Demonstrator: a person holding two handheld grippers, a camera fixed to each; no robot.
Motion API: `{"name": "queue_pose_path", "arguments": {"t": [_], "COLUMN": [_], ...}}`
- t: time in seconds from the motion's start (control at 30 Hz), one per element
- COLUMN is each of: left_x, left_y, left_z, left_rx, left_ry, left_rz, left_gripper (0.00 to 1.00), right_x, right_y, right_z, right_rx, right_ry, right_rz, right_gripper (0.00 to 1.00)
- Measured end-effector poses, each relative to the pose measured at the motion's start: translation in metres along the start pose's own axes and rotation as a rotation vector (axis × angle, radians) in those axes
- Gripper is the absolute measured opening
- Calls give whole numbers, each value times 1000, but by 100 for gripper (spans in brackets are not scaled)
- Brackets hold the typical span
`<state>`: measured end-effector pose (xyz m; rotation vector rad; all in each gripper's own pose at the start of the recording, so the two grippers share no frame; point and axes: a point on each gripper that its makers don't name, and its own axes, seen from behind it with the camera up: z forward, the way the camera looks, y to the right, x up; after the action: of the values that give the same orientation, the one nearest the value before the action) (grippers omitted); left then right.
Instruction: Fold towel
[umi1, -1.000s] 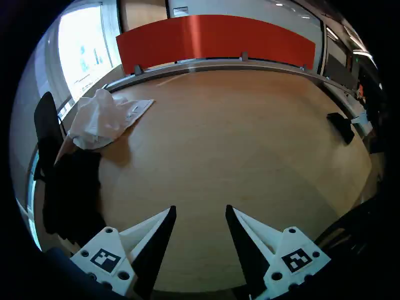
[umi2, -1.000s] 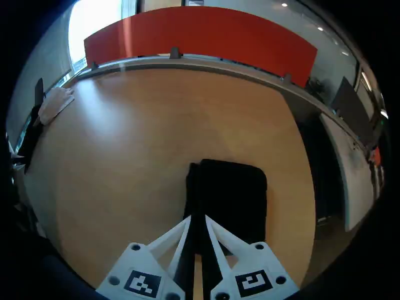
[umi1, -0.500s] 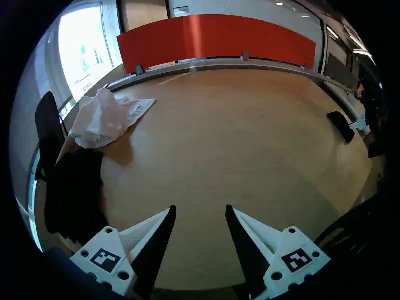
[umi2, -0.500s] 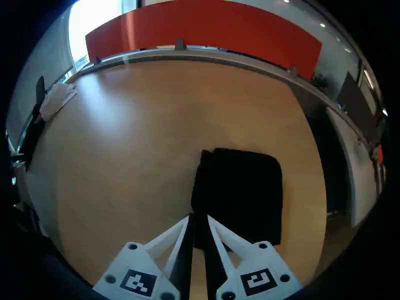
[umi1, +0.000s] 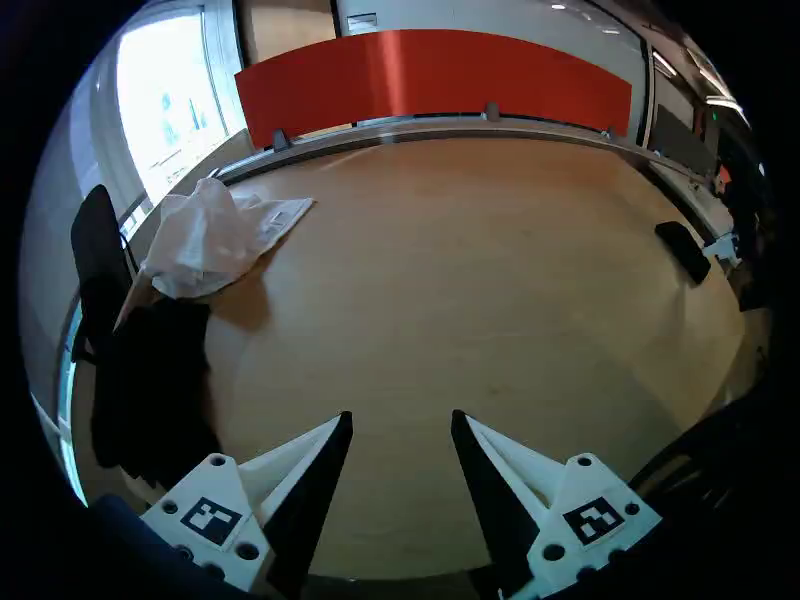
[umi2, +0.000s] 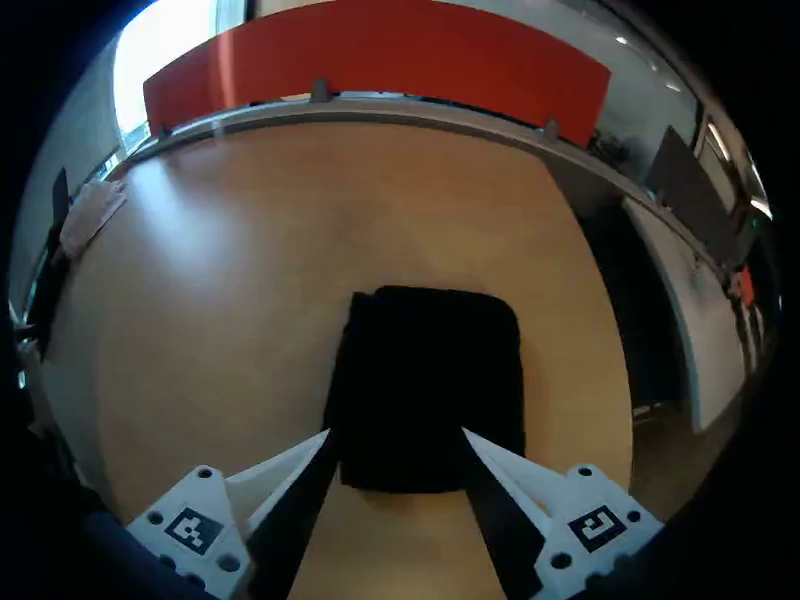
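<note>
A black towel (umi2: 430, 385), folded into a flat rectangle, lies on the wooden table (umi2: 250, 260). My right gripper (umi2: 398, 450) stands open, its fingers spread on either side of the towel's near edge and holding nothing. From the left gripper view the same towel (umi1: 683, 250) is a small dark shape far off at the right, with the tip of the other gripper (umi1: 722, 247) beside it. My left gripper (umi1: 400, 432) is open over bare table, nothing between its fingers.
A crumpled white cloth (umi1: 212, 238) lies at the table's far left; it also appears as a small white cloth (umi2: 88, 212) in the right gripper view. A black chair (umi1: 140, 370) stands at the left edge. A red partition (umi1: 430, 75) runs along the far side.
My right gripper, shut on the towel's near edge before, has opened and let it go; the towel now lies flat between the spread fingers. The left gripper has barely moved.
</note>
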<state>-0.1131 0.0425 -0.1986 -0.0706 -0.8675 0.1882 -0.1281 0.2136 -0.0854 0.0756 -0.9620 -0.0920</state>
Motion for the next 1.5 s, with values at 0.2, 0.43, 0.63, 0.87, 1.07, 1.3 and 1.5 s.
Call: {"name": "queue_pose_path", "arguments": {"t": [0.2,0.43,0.63,0.87,1.07,1.3,1.5], "left_x": [-2,0,-1,-3,-4,-3,-1], "left_y": [1,3,2,1,1,0,-4], "left_z": [0,-1,-1,-3,-3,-2,-1], "left_rx": [-2,-1,3,9,11,14,16], "left_ry": [-4,-1,-5,-11,-12,-8,-3], "left_rz": [0,1,4,7,5,5,-18], "left_gripper": [72,72,72,72,72,72,72], "right_x": [0,-7,-17,-37,-49,-42,-31], "right_y": [16,18,11,4,7,8,5], "right_z": [0,2,7,18,22,16,10], "right_rx": [-4,-6,9,18,12,12,10], "right_ry": [1,-9,-29,-81,-119,-97,-50], "right_rz": [60,57,46,10,-20,-19,11], "right_gripper": [84,84,84,84,85,85,85]}}
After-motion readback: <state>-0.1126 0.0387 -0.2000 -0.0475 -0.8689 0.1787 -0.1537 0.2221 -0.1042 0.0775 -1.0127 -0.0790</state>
